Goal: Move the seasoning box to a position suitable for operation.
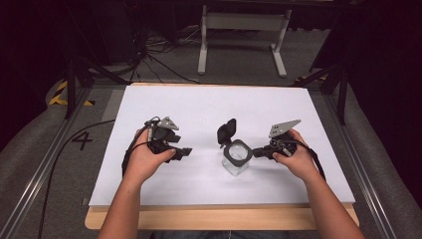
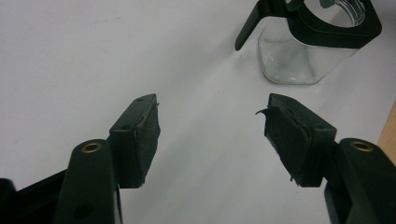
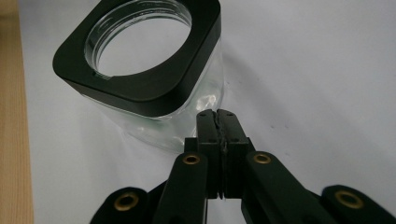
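- While the glass jar (image 1: 235, 160) stood upright near the middle of the white desk (image 1: 199, 107), its long axis ran vertical and its mouth faced up; the black flip lid (image 1: 227, 131) was swung open, leaning away toward the far-left.
- The right tool (image 1: 256, 152), jaws pressed shut on nothing, sat just beside the jar's right side, perhaps touching.
- The left tool (image 1: 186, 152) rested apart to the left, jaws wide and empty.
- The step seemed to be steadying the jar; next likely called for closing the lid.
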Motion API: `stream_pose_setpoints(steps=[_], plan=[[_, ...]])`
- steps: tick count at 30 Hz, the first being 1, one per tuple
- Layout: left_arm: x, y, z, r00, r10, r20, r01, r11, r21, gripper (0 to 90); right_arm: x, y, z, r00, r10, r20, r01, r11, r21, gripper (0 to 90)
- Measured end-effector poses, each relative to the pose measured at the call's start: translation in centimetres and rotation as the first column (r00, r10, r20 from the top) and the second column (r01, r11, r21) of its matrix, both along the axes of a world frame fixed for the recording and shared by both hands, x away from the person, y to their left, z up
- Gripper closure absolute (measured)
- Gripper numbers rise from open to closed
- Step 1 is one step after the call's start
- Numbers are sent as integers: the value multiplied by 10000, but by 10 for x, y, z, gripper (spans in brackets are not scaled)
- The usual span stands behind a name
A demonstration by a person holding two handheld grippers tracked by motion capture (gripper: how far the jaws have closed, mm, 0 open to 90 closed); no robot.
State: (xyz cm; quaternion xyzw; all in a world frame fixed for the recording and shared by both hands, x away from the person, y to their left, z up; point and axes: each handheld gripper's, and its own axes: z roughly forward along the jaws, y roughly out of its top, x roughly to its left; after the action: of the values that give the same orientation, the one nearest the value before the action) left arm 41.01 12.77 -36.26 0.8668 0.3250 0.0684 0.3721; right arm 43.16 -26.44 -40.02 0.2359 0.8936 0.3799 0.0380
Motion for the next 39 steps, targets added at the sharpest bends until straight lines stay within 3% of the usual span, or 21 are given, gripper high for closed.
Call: stream_pose_setpoints(steps=[17, 39], plan=[[0, -1, 2, 10000, -37, -12, 37, 10000, -51, 356, -2, 8, -9, 9996, 169, -242, -179, 9988, -447, 900], [8, -17, 5, 9985, -554, 31, 554, 9984, -123, 353, -23, 28, -18, 9917, 1074, -703, -1146, 9877, -1069, 900]])
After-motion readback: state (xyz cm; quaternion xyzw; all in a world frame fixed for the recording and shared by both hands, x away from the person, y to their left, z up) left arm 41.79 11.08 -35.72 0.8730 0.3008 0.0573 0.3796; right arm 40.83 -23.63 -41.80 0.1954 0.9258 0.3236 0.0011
